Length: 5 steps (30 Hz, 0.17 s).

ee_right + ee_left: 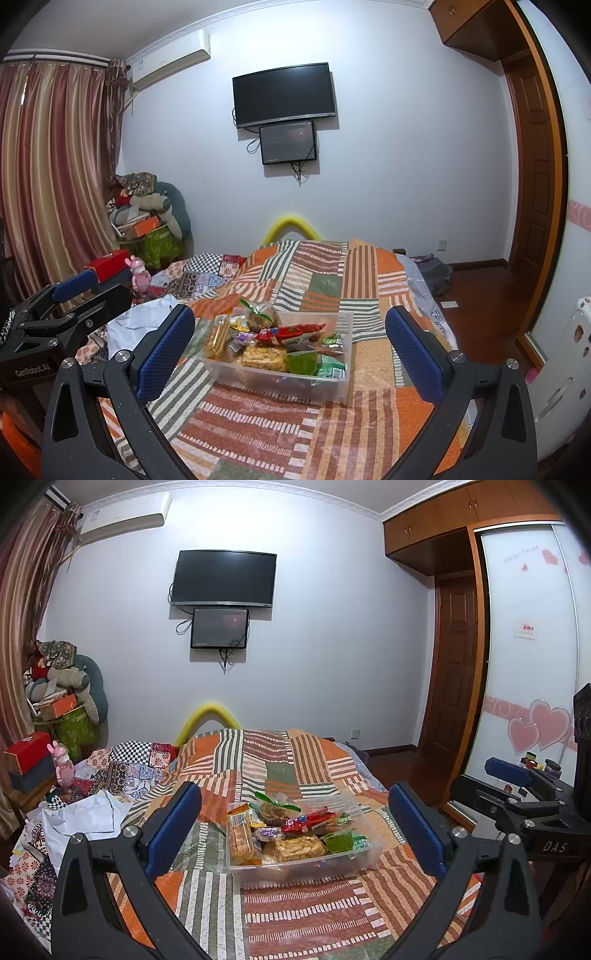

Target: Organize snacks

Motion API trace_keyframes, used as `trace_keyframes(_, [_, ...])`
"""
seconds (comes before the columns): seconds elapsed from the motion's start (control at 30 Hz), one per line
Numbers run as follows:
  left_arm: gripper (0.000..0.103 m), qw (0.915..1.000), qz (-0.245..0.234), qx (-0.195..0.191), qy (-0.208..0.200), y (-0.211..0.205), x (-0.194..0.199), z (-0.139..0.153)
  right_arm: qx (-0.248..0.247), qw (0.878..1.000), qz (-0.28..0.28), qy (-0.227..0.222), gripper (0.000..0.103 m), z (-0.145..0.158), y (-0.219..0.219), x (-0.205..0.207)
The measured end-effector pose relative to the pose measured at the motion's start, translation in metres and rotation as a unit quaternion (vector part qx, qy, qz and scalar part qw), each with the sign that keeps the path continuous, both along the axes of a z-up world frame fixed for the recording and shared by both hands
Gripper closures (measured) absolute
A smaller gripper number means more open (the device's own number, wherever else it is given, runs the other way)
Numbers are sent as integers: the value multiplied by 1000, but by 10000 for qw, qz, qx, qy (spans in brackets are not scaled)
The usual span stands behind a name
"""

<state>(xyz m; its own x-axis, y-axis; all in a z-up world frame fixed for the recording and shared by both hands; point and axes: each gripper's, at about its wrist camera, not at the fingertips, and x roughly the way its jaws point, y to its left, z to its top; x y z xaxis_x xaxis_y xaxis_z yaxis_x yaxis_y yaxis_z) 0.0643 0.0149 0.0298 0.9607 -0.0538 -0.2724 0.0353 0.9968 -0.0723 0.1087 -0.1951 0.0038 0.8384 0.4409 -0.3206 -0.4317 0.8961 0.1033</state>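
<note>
A clear plastic box stands on the bed's patchwork quilt, filled with several wrapped snacks: a red packet, a yellow cracker pack, a golden crisp-rice bar and green packets. The box also shows in the right wrist view, with the red packet on top. My left gripper is open and empty, held short of the box. My right gripper is open and empty, likewise short of the box. Each gripper shows at the edge of the other's view.
The quilt covers the bed. White cloth and a pink toy lie at the left. Boxes and cushions are piled in the corner. A wardrobe and wooden floor are to the right.
</note>
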Motion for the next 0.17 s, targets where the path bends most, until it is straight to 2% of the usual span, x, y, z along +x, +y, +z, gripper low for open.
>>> trace_keyframes(0.17, [0, 10000, -31, 8, 47, 0, 0, -3, -22, 10000, 8, 19, 0, -2, 0, 2])
